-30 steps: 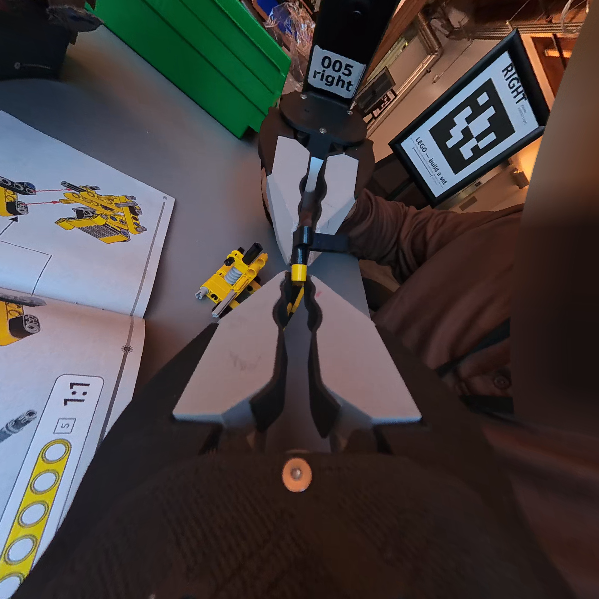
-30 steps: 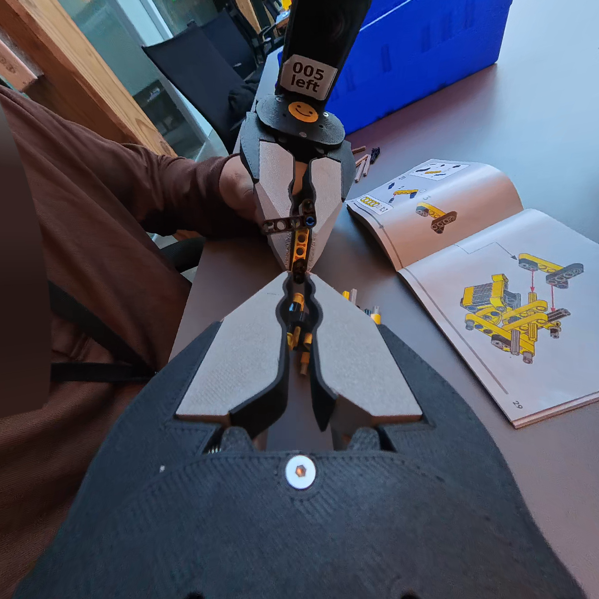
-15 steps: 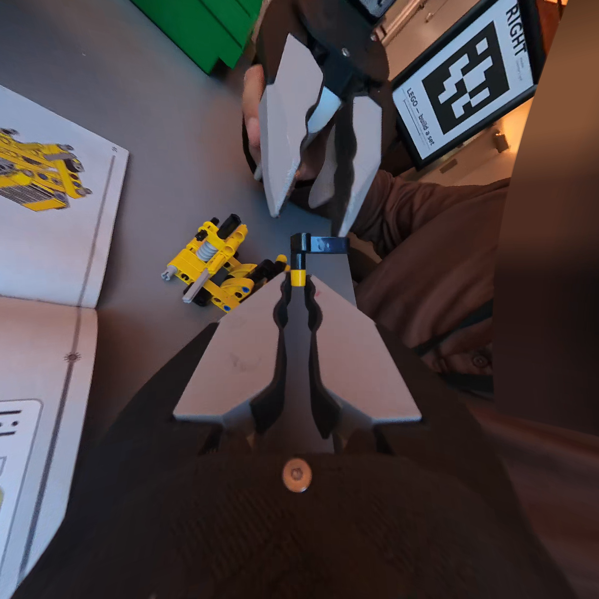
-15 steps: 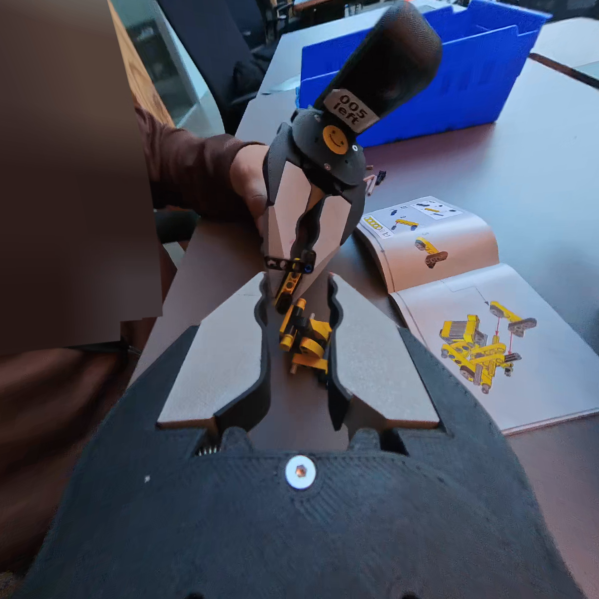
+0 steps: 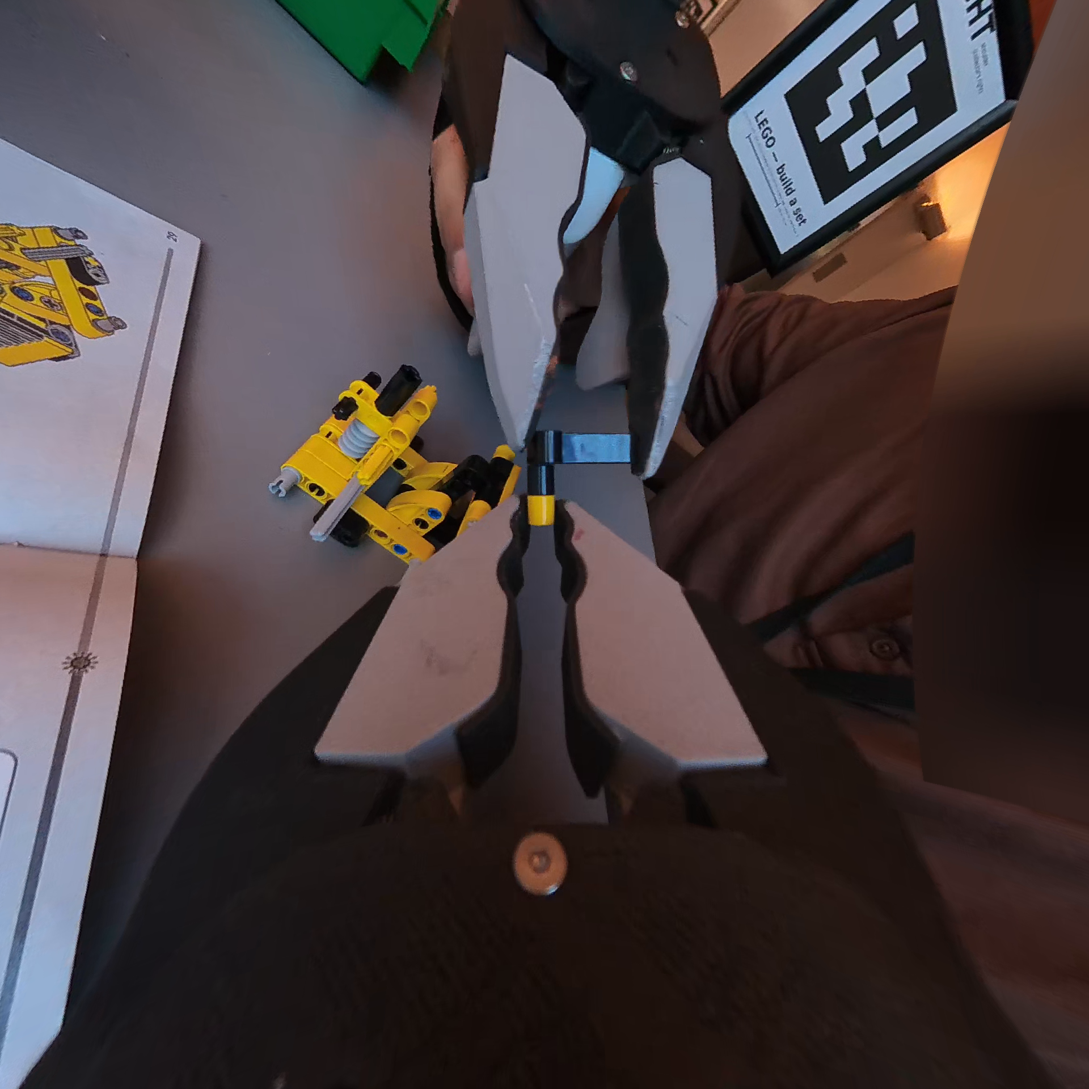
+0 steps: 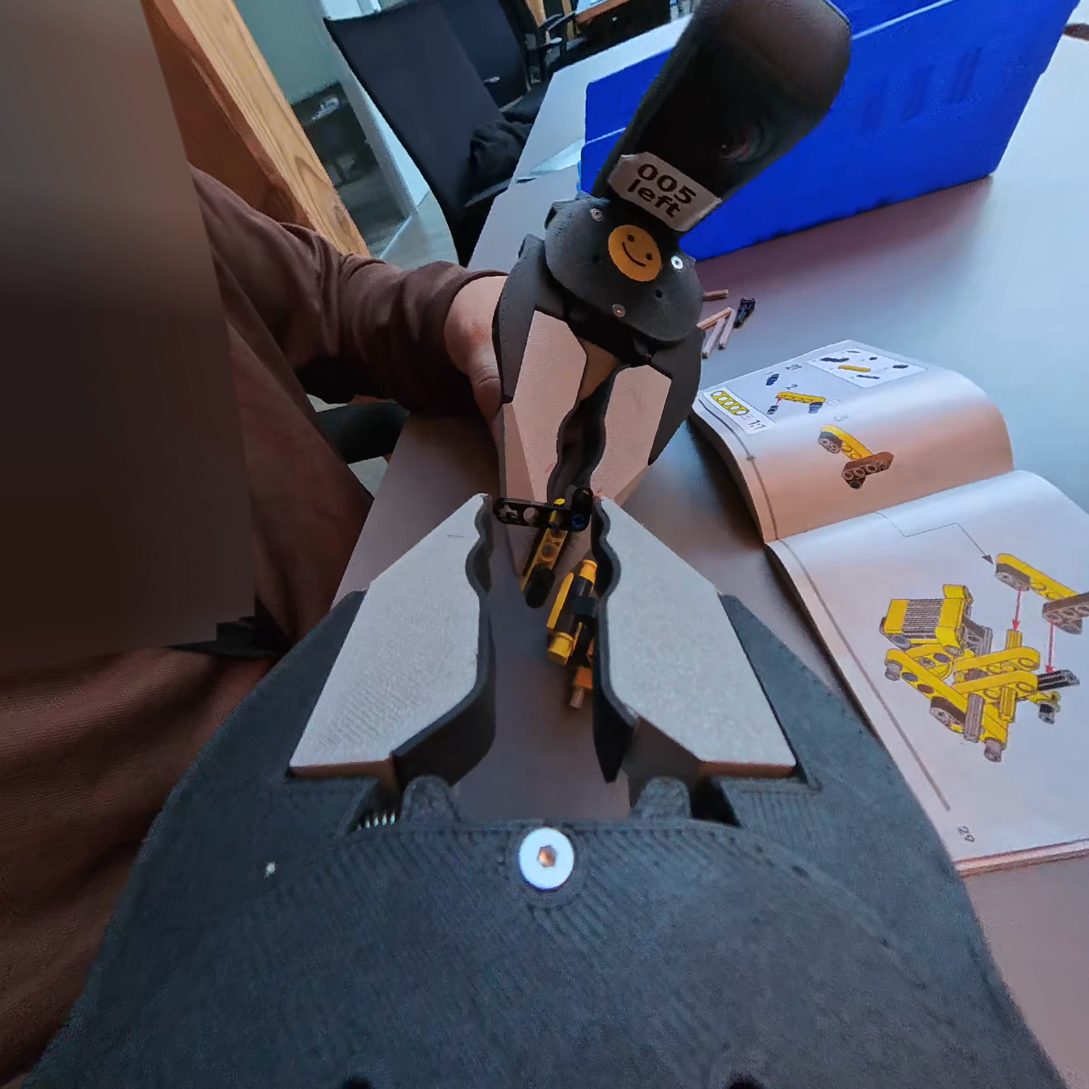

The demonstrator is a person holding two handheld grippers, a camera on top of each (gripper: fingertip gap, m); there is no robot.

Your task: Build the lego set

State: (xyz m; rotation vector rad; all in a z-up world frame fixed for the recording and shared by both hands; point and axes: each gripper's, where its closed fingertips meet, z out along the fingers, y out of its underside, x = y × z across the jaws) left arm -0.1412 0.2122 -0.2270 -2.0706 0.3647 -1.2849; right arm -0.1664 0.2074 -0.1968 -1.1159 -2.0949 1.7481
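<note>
Blue bin (image 6: 919,135) far back on the grey bench (image 6: 884,294), green bin (image 5: 377,29) at the other end; insides hidden. Left gripper (image 5: 539,510) clenched on a small yellow and black lego piece (image 5: 540,501), held up above the bench. Right gripper (image 6: 542,512) spread wide, tips on both sides of that piece's black arm (image 5: 595,448). Yellow lego truck (image 5: 383,465) on the bench just beside, near an open booklet (image 6: 919,589).
</note>
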